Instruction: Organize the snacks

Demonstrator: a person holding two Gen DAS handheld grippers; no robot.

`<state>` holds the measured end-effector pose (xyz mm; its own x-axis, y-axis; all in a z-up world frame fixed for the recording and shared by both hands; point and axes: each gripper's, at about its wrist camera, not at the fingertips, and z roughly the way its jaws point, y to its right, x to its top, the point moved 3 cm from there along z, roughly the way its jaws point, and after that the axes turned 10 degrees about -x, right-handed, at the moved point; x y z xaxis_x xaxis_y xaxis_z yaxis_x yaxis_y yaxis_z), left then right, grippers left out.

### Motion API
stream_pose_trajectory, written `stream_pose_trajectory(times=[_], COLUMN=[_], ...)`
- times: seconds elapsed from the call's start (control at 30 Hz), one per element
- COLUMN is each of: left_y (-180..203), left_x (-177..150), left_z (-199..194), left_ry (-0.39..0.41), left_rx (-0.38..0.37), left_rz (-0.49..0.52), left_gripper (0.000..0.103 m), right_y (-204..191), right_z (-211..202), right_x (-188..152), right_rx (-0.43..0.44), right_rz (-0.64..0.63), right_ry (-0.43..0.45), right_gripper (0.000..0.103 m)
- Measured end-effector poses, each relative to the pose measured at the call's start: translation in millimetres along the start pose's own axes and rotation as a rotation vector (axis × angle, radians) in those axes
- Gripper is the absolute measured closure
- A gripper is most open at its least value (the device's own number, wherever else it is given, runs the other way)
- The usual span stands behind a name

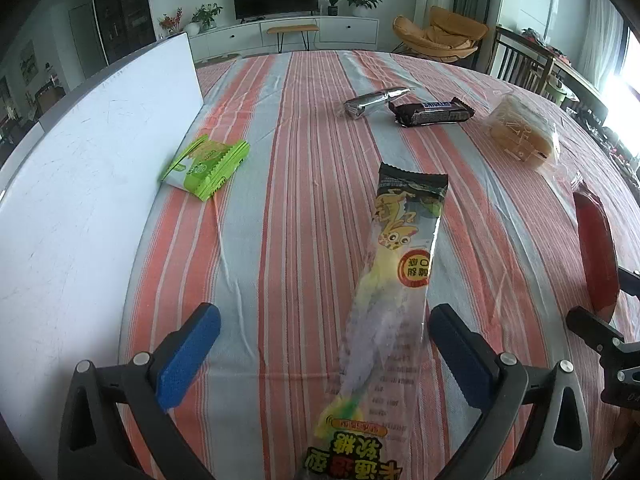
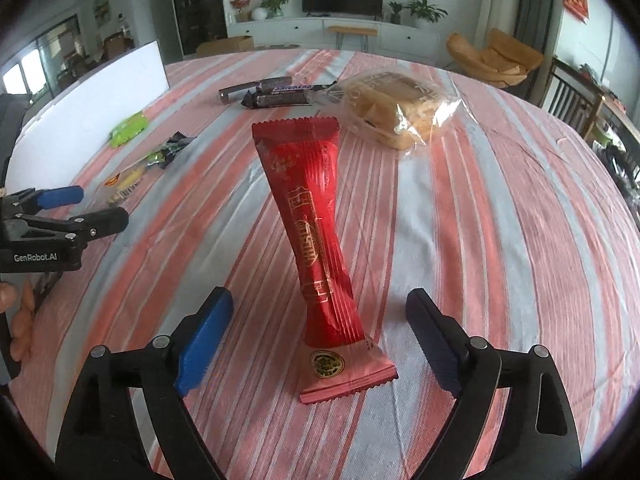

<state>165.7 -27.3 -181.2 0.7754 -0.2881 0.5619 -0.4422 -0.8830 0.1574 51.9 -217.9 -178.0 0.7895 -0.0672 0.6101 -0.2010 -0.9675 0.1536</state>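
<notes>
1. I had the right gripper (image 2: 320, 344) angled down at the striped tablecloth (image 2: 500, 240) with its jaws standing wide apart, and the red snack packet (image 2: 316, 240) lay flat between them, touched by neither pad.
2. The packet's long axis ran nearly straight away from the gripper, along the line it pointed, with the sealed near end lying between the fingertips and the far end leaning slightly left in the right wrist view. The jaws would therefore close across its narrow width.
3. My left gripper (image 1: 324, 356) was also open, and the long yellow gummy packet (image 1: 396, 280) lay between its blue pads (image 1: 188, 360), untouched. Its axis also ran away from that gripper, tilted a little rightward at the far end.
4. I judged each hand nearest to its own packet: the red one sat at the right edge of the left wrist view, beside the right gripper's fingers.
5. Well beyond both lay the green wafer packet (image 1: 208, 168) against the white board (image 1: 100, 140), the silver bar (image 1: 372, 102), the dark chocolate bar (image 1: 430, 112) touching it, and the wrapped bread (image 2: 400, 108).
6. The next grasp would need little turning of the wrist, I judged.
</notes>
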Motion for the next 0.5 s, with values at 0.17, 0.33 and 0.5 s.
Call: stream_pose_trajectory(times=[0.17, 0.33, 0.5], left_y=[0.1, 0.0, -0.1], left_x=[0.0, 0.0, 0.1], left_z=[0.0, 0.0, 0.1], left_ry=[0.000, 0.000, 0.000], left_rx=[0.000, 0.000, -0.001], left_rz=[0.000, 0.001, 0.001], left_gripper=[0.000, 0.000, 0.000], right_y=[0.1, 0.2, 0.1], right_z=[-0.6, -0.8, -0.8], right_x=[-1.0, -1.0, -0.9], right_rx=[-0.001, -0.001, -0.001], right_rz=[0.001, 0.001, 0.001], right_ry=[0.000, 0.000, 0.000], right_gripper=[0.011, 0.011, 0.011])
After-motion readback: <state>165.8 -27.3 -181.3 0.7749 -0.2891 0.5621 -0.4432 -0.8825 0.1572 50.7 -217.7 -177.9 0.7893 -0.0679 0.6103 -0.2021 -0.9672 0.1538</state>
